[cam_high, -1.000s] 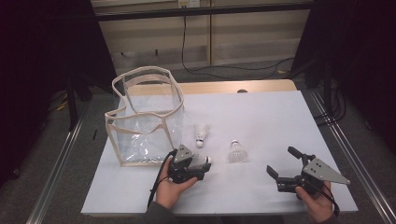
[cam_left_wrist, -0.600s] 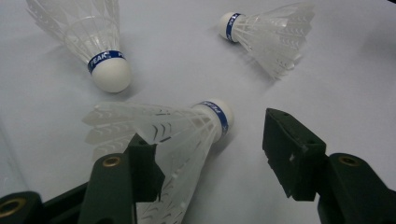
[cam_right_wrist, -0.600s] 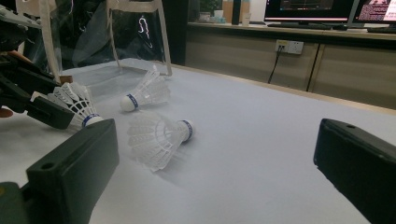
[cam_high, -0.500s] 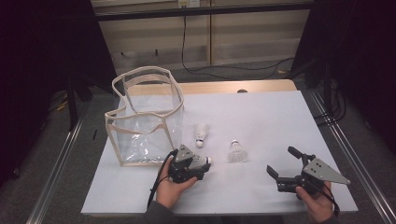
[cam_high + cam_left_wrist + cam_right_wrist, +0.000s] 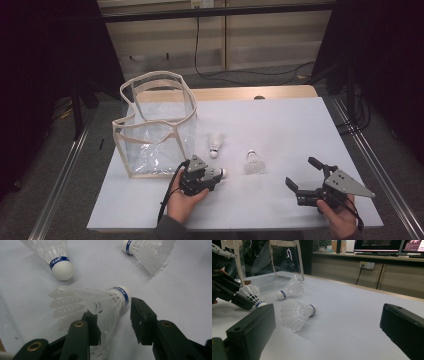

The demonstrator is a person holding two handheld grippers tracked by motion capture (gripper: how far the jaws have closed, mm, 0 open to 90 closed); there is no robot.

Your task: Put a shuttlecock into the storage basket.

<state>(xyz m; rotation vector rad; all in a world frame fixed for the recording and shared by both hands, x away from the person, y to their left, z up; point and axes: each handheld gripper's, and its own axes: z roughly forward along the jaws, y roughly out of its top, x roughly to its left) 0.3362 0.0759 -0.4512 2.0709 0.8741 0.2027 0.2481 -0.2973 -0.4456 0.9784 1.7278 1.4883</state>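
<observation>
My left gripper (image 5: 214, 175) sits hemmed in: clear bag (image 5: 155, 125) just beside it on the left, one shuttlecock (image 5: 215, 143) ahead, another (image 5: 253, 162) to its right. The gap between those two is narrow. I see bare table (image 5: 295, 125) ahead of my right gripper (image 5: 306, 175), and its far right half is open. The strip between both grippers is unobstructed.
</observation>
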